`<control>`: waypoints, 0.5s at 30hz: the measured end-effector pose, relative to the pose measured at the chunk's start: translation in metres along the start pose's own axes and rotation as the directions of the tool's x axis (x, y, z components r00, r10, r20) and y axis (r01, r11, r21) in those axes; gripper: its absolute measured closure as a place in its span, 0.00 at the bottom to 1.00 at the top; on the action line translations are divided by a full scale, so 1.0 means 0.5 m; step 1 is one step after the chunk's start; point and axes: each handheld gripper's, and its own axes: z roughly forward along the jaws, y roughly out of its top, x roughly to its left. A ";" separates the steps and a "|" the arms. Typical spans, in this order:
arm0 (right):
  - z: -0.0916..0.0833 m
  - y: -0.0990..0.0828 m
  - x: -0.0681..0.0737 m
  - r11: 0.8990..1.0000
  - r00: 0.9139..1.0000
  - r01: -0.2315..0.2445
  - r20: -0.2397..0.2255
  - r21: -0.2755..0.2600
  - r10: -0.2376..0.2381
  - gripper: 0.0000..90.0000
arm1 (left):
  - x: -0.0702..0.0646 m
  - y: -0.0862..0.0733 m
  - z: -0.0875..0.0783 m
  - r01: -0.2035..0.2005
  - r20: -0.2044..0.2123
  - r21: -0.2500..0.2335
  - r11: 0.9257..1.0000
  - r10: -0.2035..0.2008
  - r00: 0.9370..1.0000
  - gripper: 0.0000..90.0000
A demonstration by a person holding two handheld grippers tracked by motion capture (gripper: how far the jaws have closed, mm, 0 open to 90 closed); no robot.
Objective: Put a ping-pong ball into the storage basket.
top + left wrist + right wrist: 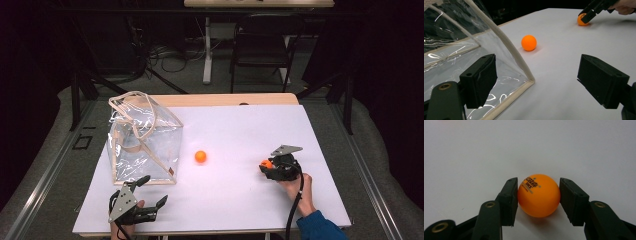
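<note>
Orange table-tennis ball (pixel 539 195) near table's (pixel 240 210) right edge, clamped by right gripper (pixel 538 200) for lifting; left gripper (pixel 536 82) released.

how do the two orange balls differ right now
The gripped ball sits between the pads of the right gripper, which press on both its sides; the free ball lies untouched on the white table.
The free ball lies near the clear bag; the gripped ball is far to the bag's right.
Both are orange, round and look alike in size.
</note>
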 end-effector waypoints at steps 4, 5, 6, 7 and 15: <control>-0.002 0.002 0.002 1.000 1.000 -0.001 -0.006 0.001 0.001 0.56 | 0.001 0.000 -0.002 -0.006 0.000 0.001 1.000 0.006 1.000 0.18; -0.004 0.003 0.003 1.000 1.000 -0.005 -0.006 -0.005 0.005 0.56 | 0.000 0.000 -0.002 -0.004 0.000 0.000 1.000 0.004 1.000 0.18; -0.007 0.004 0.004 1.000 1.000 -0.007 -0.008 -0.009 0.007 0.56 | 0.000 0.000 -0.002 -0.006 -0.001 0.002 1.000 0.006 1.000 0.18; -0.007 0.004 0.004 1.000 1.000 -0.007 -0.008 -0.009 0.007 0.56 | 0.000 0.000 -0.002 -0.006 -0.001 0.002 1.000 0.006 1.000 0.18; -0.020 0.010 0.005 1.000 1.000 0.006 -0.008 -0.030 -0.006 0.56 | 0.000 0.001 -0.002 -0.008 -0.002 0.002 1.000 0.008 1.000 0.18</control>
